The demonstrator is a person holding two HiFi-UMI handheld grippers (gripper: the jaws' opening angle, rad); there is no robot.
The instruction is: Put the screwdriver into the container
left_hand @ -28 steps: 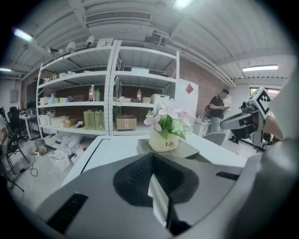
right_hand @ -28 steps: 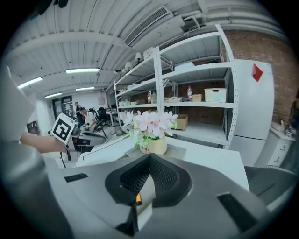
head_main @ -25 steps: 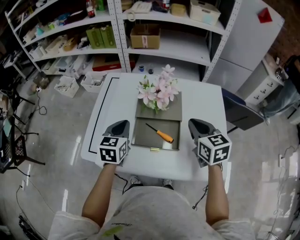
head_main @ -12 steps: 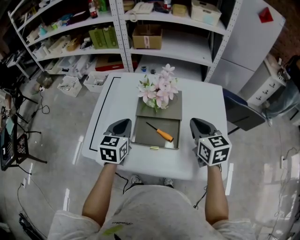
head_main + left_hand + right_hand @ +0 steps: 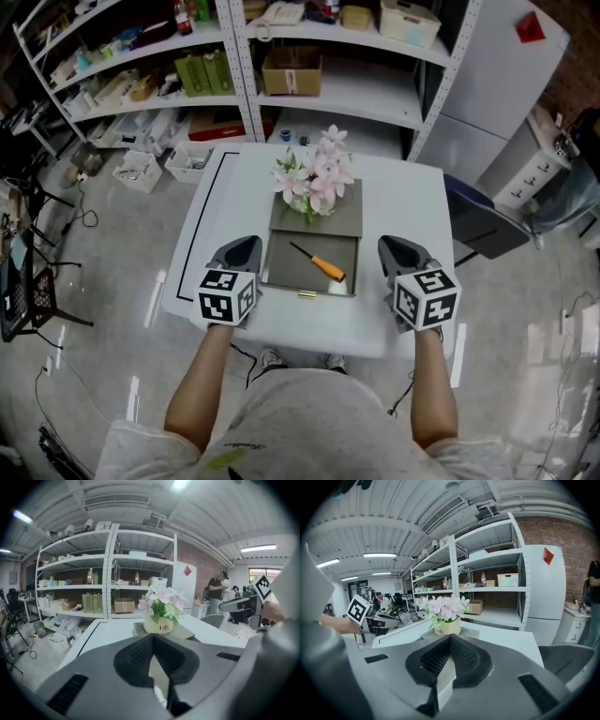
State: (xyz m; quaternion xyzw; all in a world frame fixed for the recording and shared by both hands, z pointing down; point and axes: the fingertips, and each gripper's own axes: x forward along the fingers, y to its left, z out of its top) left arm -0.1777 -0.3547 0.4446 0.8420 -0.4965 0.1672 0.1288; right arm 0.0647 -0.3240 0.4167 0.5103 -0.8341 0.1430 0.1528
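The screwdriver (image 5: 319, 264), orange handle and dark shaft, lies at a slant inside the open grey drawer-like container (image 5: 281, 275) in the middle of the white table (image 5: 230, 192). My left gripper (image 5: 246, 247) hovers just left of the container, its jaws closed together with nothing between them. My right gripper (image 5: 392, 247) hovers just right of it, likewise shut and holding nothing. In the left gripper view the left gripper (image 5: 153, 637) points toward the flower pot (image 5: 158, 626). In the right gripper view the right gripper (image 5: 451, 637) also faces the pot (image 5: 447, 626).
A pot of pink flowers (image 5: 314, 183) stands on the grey box (image 5: 328, 223) behind the open drawer. White shelving (image 5: 309, 84) with boxes runs beyond the table. A white cabinet (image 5: 497, 84) and a dark chair (image 5: 478, 230) are at the right.
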